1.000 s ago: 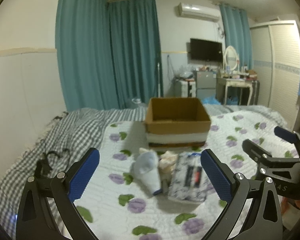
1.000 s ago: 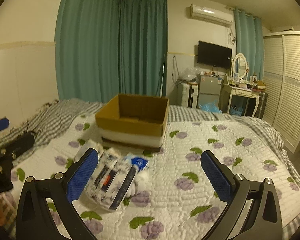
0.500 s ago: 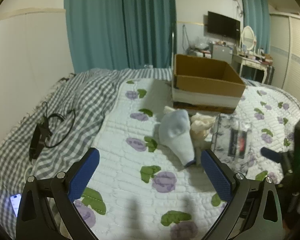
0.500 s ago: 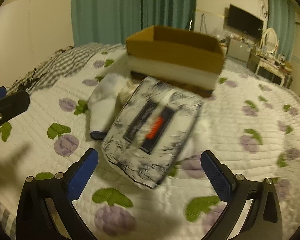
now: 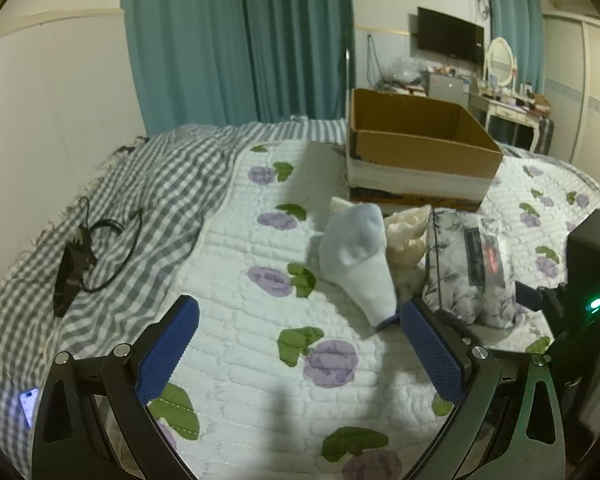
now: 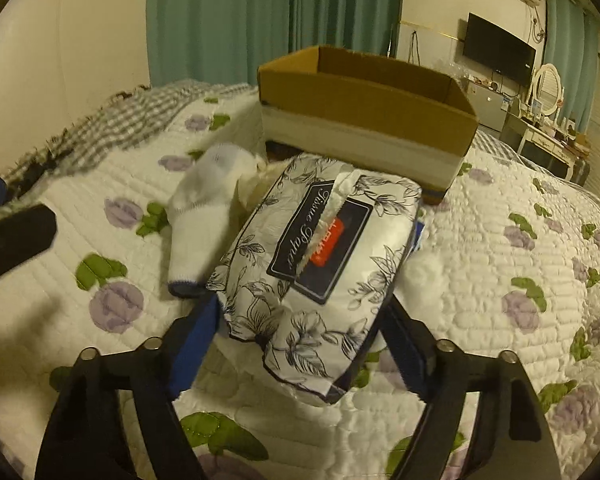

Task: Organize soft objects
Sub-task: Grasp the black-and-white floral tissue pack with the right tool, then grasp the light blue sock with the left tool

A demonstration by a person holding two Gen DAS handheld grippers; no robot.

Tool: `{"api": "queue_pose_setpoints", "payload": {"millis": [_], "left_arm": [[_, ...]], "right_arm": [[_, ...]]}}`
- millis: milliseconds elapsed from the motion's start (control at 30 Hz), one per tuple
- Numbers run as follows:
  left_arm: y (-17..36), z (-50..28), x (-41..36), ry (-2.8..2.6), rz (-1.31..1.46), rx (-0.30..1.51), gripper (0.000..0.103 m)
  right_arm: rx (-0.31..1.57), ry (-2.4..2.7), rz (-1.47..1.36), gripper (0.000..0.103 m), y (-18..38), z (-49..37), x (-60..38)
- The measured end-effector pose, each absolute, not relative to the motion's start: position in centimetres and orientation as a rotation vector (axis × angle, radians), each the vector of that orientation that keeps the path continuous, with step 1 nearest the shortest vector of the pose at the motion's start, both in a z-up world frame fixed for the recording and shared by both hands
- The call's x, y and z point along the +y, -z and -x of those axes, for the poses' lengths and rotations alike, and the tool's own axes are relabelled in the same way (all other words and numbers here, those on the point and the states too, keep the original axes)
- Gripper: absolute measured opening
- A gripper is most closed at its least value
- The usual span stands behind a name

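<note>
The bed [image 6: 500,240] carries everything, covered by a white quilt printed with purple flowers, with a grey checked blanket [image 5: 148,200] along its far-left side. Toward the back of the quilt sits an open cardboard box [image 6: 364,96], brown at the rim with a white band below. Just in front of it lies the tissue pack [image 6: 320,264], a soft white packet with black floral drawing and a dark "Tissue Paper" label, angled toward the box. The right tool [image 6: 300,336] has its 2 blue pads pressed against the near end of the pack, 1 on each side, clenched on it. Left of the pack, touching it, lies a pale sock [image 5: 360,256] with a cream-coloured soft thing [image 5: 406,232] bunched between them. The left tool [image 5: 296,340] hangs released over bare quilt, jaws wide apart, gripping nothing. A black cable [image 5: 88,256] lies coiled on the checked blanket.
</note>
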State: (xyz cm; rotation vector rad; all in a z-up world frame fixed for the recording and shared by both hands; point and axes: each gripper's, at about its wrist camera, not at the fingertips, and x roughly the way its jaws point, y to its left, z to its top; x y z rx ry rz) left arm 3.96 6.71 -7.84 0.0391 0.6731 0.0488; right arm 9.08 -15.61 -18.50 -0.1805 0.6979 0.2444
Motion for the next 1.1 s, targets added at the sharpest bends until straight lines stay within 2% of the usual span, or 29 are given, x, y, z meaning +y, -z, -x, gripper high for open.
{"api": "queue_pose_setpoints", "payload": {"millis": [200,433,500,533,600,800,867,900,1000,1100], "left_arm": [[6.3,-4.3,5.7,-0.038,-0.055,0.643,0.103],[5.0,-8.6,3.7,0.014,-0.072,0.632,0.102],[6.0,-10.7,3.3,0.027,-0.074,0.654,0.101],[6.8,-11.8,3.2,0.009,-0.085,0.674,0.094],[8.7,-13.8,3.1,-0.040,-0.121,0.715,0.090],[12.5,-16.6,3.1,-0.052,-0.158,0.781,0.089],[13.0,-17.2,2.9,-0.004,-0.131,0.799,0.082],[13.3,-17.6,2.8,0.020,-0.117,0.812,0.068],[14.4,-18.2,1.9,0.065,-0.122,0.867,0.058],[14.5,-17.6,1.5,0.064,-0.158,0.853,0.056]], "right_arm": [[0.618,-0.251,0.147,0.076,13.5,-9.3,-18.3],[0.558,-0.258,0.298,0.076,9.3,-13.3,-19.3],[0.559,-0.261,0.324,0.076,9.5,-14.2,-19.4],[0.565,-0.268,0.328,0.076,9.9,-14.7,-19.4],[0.580,-0.281,0.317,0.076,11.0,-15.6,-19.6],[0.642,-0.298,0.252,0.076,13.5,-17.5,-20.0],[0.650,-0.299,0.244,0.075,13.8,-17.5,-19.9],[0.653,-0.299,0.242,0.075,13.9,-17.4,-19.9],[0.650,-0.295,0.240,0.073,13.9,-16.9,-20.1],[0.643,-0.294,0.225,0.071,13.6,-16.0,-20.6]]}}
